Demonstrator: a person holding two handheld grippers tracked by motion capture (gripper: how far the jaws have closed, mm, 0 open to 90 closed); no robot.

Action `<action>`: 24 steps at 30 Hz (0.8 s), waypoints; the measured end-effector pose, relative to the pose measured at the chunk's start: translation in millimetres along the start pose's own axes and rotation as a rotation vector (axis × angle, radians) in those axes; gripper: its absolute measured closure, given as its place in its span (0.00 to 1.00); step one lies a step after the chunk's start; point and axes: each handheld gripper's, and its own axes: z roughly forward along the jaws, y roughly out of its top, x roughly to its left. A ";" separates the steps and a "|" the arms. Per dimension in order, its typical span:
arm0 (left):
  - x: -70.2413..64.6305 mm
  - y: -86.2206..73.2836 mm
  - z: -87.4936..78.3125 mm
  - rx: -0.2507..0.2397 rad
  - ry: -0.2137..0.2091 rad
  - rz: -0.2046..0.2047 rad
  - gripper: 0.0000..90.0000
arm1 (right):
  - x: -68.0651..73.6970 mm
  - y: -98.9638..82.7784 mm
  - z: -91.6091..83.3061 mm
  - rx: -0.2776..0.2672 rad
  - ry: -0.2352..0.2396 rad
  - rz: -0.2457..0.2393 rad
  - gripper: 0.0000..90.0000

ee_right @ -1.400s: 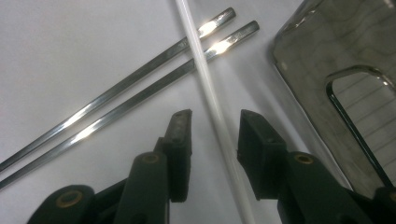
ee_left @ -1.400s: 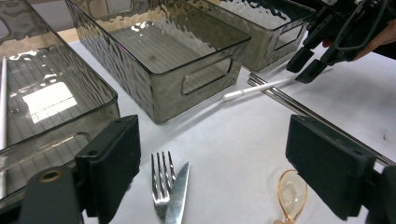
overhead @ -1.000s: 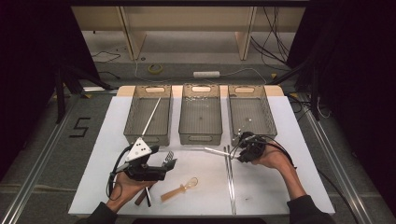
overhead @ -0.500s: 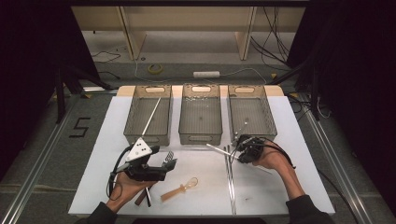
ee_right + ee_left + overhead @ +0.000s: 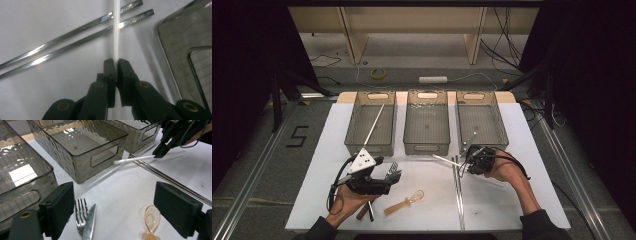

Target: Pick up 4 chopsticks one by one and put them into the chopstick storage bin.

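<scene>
Sorting cutlery and sticks into three bins. Right gripper has just been closing and now pinches the white stick near one end, the jaws pressed together on it with no gap showing in the right gripper view. Stick lies low over the mat, crossing the two steel chopsticks, its free end pointing toward the middle bin; in the left gripper view it hangs nearly level just in front of that bin's wall. Grip is far off-centre, so the long free end will likely droop or swing: lift straight up first to clear the chopsticks without dragging them, keep the wrist steady, then carry. The left bin already holds a similar white stick, so judged destination is there; lower it lengthwise along the bin before letting go. Left gripper spread wide and empty, resting over the fork and knife, with the amber spoon just beside its far jaw; keep it parked out of the carry path
</scene>
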 end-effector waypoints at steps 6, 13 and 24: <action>-0.8 0.1 0.2 0.000 0.003 0.004 0.18 | 6.9 4.0 -11.6 -0.023 -0.006 -0.028 0.96; -0.6 0.3 1.2 0.000 0.006 0.008 0.18 | 14.2 7.1 -21.4 -0.043 -0.004 -0.048 0.96; -1.0 2.2 3.5 0.004 0.000 0.017 0.18 | 27.5 9.7 -29.5 -0.064 -0.013 -0.080 0.96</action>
